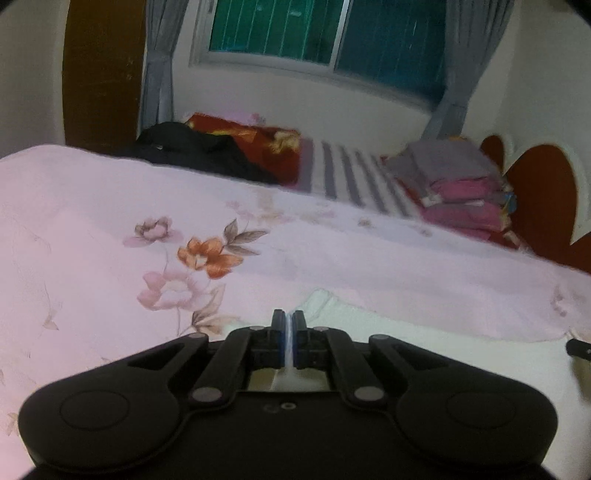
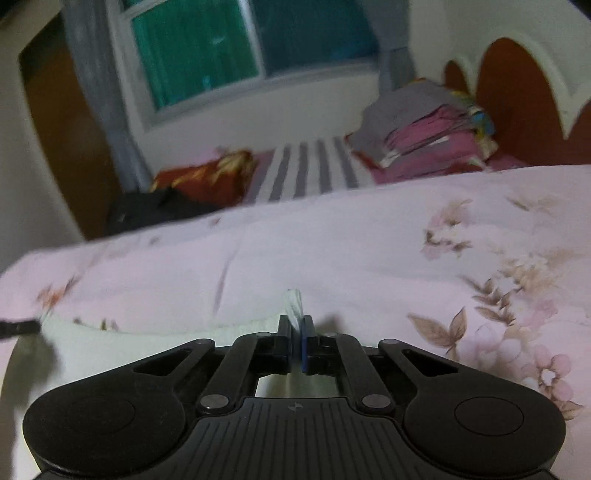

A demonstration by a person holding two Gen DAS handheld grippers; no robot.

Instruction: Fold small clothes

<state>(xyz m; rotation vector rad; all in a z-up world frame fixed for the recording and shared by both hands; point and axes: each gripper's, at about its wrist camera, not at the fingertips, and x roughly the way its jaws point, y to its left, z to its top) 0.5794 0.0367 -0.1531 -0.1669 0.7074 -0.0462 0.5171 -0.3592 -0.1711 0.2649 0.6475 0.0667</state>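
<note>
No legible writing. One white garment point(image 1: 424, 354) lies on the floral bedspread point(image 1: 92, 229). Left gripper point(image 1: 288, 323): fingers pinch its edge. Right gripper point(image 2: 296, 326): fingers pinch its cloth, a tuft protruding. Beyond the bedspread: one folded stack point(image 2: 417, 125), one window point(image 1: 314, 33).

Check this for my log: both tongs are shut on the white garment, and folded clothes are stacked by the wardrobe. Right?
Partly. Both the left tongs and right tongs pinch the white garment, but the folded stack sits by the headboard, as the right wrist view shows.
</note>
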